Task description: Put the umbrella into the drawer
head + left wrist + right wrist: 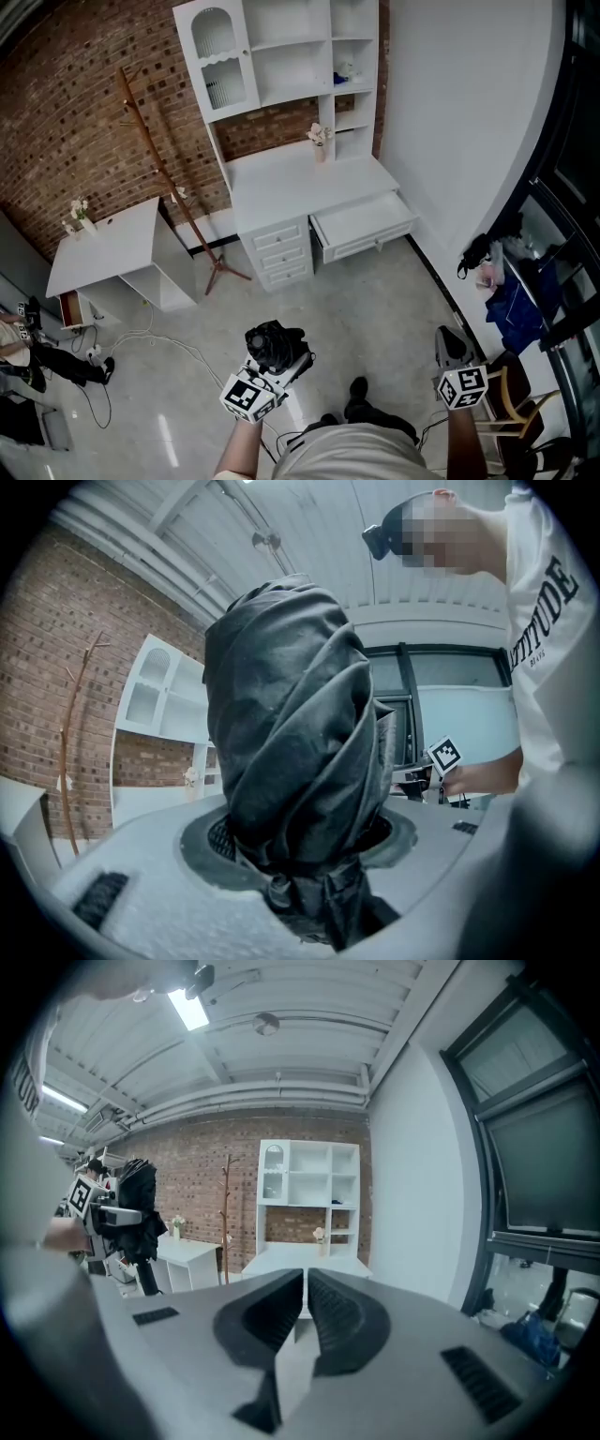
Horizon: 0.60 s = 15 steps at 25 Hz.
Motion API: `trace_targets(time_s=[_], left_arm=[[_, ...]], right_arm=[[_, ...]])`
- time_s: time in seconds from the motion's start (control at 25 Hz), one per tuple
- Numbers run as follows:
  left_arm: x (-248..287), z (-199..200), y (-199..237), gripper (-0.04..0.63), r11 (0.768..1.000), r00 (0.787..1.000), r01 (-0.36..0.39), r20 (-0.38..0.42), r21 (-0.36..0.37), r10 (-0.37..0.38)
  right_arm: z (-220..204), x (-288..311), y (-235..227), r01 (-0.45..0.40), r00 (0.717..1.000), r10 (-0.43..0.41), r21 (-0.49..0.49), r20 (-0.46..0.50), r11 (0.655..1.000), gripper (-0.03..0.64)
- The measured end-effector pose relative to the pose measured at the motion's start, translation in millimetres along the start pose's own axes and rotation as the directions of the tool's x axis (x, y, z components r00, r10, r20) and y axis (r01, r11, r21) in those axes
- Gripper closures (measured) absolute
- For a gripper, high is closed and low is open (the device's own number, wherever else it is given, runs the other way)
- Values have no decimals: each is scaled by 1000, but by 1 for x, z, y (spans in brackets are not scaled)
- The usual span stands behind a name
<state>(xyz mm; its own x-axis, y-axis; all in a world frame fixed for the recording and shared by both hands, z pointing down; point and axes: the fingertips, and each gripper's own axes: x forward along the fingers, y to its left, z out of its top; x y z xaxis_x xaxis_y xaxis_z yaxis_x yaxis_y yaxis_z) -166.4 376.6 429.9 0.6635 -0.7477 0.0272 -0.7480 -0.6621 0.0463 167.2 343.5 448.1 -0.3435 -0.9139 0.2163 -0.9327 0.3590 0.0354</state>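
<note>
Black folded umbrella (pixel 291 733) is clamped in the left gripper (pixel 278 358). Jaws pinch it low down near one end, and the rest of the bundle sticks out past the tips. Can't tell if the pads are on the handle or only on fabric. Right gripper (pixel 306 1312) has jaws drawn together w/ only a thin slit, nothing in them, held level out front.

Drawer (pixel 370 246) is pulled open on the right side of the white desk (pixel 300 183), well apart from both grippers across bare floor. Looks empty inside. Task is at the carry stage, judged from that gap.

Risks from here:
- Grip sits at the end of a soft, crumpled bundle. If the pads are on cloth only, the umbrella could sag or slide out during the walk.
- Folds look loose, no strap visible, so the canopy may flop open and snag on the drawer front.
- Drawer seems shallow and the bundle is bulky. Tilted, it could jam on the rim or stop the drawer closing.
- Cables (pixel 169 347) lie on the floor at left, near the person's feet, so a trip is possible.
</note>
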Motion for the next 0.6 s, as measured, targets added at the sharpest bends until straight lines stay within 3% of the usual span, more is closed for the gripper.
trace_targets(time_s=[0.6], left_arm=[[69, 6, 37, 345, 999, 999, -45, -16, 5, 45]], right_arm=[[9, 89, -44, -70, 998, 70, 13, -3, 997, 583]])
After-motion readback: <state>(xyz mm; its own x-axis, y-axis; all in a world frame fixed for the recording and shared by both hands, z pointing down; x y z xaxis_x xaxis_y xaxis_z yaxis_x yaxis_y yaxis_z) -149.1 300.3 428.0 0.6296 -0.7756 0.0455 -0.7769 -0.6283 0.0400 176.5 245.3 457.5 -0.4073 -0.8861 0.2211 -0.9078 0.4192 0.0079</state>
